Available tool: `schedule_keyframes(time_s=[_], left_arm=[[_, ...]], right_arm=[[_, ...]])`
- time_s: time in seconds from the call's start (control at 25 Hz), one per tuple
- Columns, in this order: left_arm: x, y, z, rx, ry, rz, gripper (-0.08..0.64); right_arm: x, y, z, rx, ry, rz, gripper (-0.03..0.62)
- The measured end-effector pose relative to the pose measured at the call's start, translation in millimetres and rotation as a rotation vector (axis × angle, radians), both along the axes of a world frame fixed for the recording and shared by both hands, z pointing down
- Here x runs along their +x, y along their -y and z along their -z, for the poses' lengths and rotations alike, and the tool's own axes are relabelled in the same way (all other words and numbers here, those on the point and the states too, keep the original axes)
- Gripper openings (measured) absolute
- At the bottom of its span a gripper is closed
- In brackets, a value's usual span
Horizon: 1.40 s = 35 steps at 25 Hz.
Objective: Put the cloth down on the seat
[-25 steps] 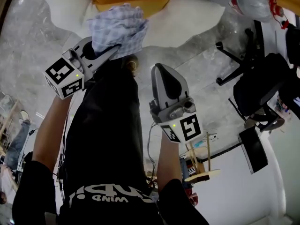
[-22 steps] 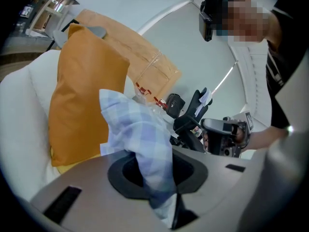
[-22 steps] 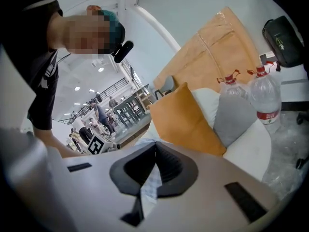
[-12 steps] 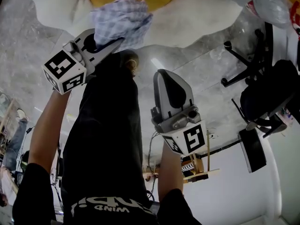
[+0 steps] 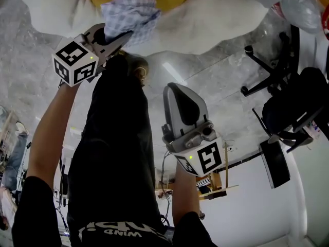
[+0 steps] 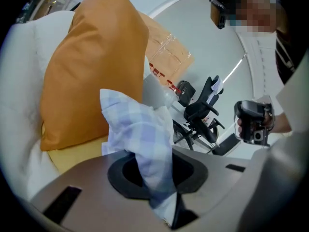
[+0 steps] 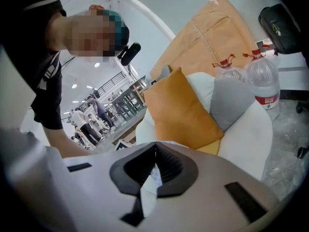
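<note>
cloth: pale blue and white check. orange cushion: plain orange. seat pad: yellow. seat: white. second cushion: plain grey. floor: grey, marbled. left claw and right claw: grey-beige shells, black pads. marker cube: black-and-white squares. trousers: black. office chair: black.
</note>
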State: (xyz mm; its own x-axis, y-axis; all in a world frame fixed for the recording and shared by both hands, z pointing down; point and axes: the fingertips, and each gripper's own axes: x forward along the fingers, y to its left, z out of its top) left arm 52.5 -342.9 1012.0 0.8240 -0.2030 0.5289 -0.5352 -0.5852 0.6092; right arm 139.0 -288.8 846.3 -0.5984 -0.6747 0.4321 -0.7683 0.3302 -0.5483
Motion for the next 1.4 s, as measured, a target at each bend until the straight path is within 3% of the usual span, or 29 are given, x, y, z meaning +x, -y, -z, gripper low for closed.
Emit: schedule_keyframes(time_s=[0.2, 0.68, 0.8, 1.2, 1.4], left_arm=[[-11, 2, -27, -0.015, 0.077, 0.024, 0.086], [-27, 12, -50, -0.036, 0.172, 0.069, 0.127], [-33, 14, -53, -0.037, 0.200, 0.078, 0.210], [-56, 24, -60, 0.018, 0.317, 0.139, 0.390], [-69, 34, -64, 0.077, 0.391, 0.193, 0.506]], right_arm=[[3, -1, -6, -0.007, 0.003, 0.006, 0.020], [6, 4, -8, -0.010, 0.018, -0.004, 0.020], [4, 6, -6, -0.006, 0.018, -0.002, 0.020], [-7, 9, -6, -0.005, 0.021, 0.023, 0.020], [-8, 9, -9, -0.016, 0.021, 0.029, 0.020]])
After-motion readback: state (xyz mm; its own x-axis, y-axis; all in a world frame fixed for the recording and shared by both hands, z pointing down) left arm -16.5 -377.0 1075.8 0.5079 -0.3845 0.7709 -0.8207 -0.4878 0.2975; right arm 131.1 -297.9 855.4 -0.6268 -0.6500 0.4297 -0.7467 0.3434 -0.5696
